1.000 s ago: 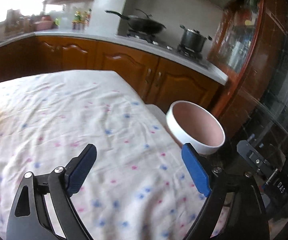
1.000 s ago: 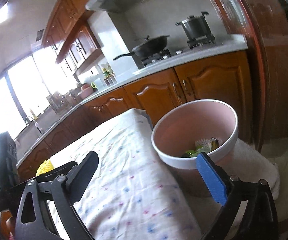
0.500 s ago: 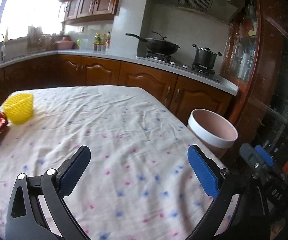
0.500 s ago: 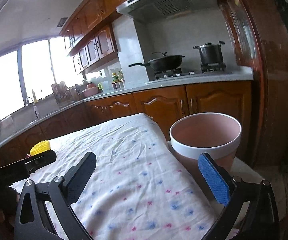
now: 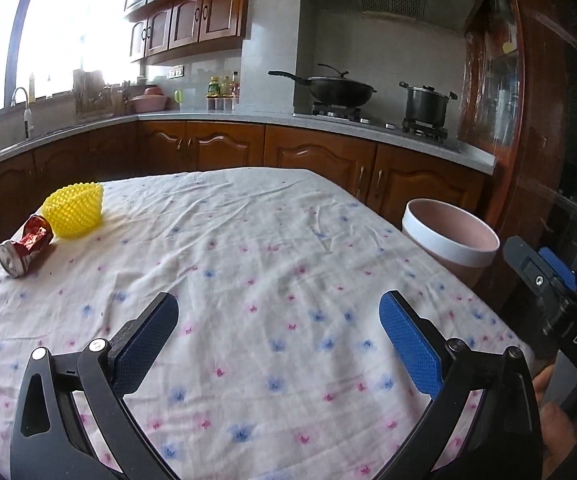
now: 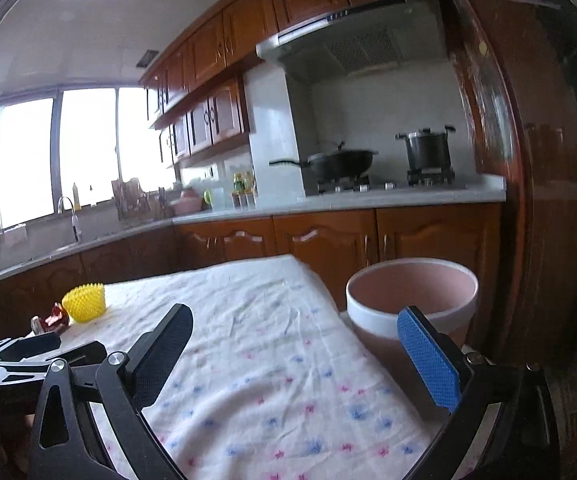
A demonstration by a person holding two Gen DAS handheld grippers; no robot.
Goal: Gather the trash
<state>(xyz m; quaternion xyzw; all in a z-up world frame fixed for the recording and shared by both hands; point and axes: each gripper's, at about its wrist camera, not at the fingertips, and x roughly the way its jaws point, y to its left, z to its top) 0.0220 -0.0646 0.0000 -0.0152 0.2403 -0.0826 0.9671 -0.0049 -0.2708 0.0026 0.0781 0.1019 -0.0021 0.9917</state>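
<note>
Lettering "DAS" on right gripper (image 5: 556,276) body; both fingers wide, empty; crushed can (image 5: 24,248) label unreadable.

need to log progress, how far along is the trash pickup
Done: cannot tell, since the pink bin's inside is hidden from both views. In hand: nothing; left gripper and right gripper are both open and empty. Left: crushed can and yellow cup on the table.

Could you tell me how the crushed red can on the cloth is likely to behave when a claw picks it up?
The can is dented and crumpled, so it will probably give further under the pads rather than resist. It looks empty, so likely light. It lies on its side beside the yellow cup; a nudge might roll it, though the dents and the wrinkled cloth should limit that.
</note>
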